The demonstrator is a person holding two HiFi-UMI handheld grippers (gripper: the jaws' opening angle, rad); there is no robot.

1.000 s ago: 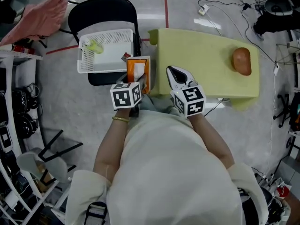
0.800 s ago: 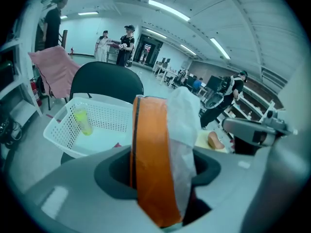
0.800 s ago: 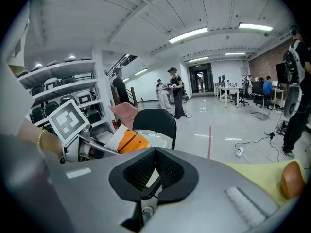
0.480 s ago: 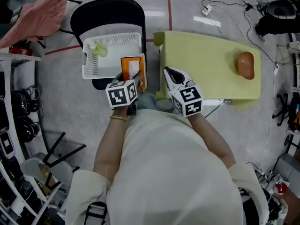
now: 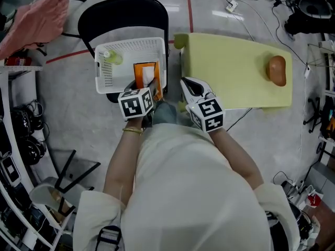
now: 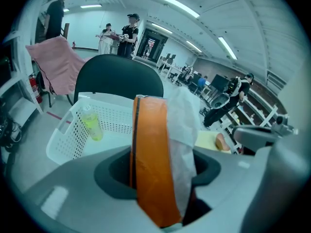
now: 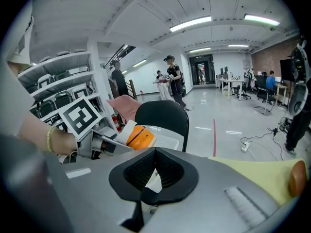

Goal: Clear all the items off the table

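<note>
An orange tissue pack (image 5: 145, 73) with a white tissue sticking out stands upright in my left gripper (image 5: 149, 87), shut on it. It hangs over the right side of the white basket (image 5: 131, 42) on the black chair (image 5: 123, 14). In the left gripper view the tissue pack (image 6: 150, 164) fills the gap between the jaws, with the basket (image 6: 63, 135) and a yellow-green bottle (image 6: 91, 125) behind. My right gripper (image 5: 189, 85) is shut at the near left corner of the yellow table (image 5: 230, 72). A brown rounded object (image 5: 277, 69) lies at the table's far right.
The bottle (image 5: 111, 57) lies in the basket's far left corner. Shelving with cables (image 5: 21, 135) lines the left side, and a pink cloth (image 5: 36, 14) hangs at top left. Cables and a power strip (image 5: 233, 5) run over the floor behind the table.
Both grippers have moved left together. The tissue pack went from the gap between table and chair to above the basket's right side.
</note>
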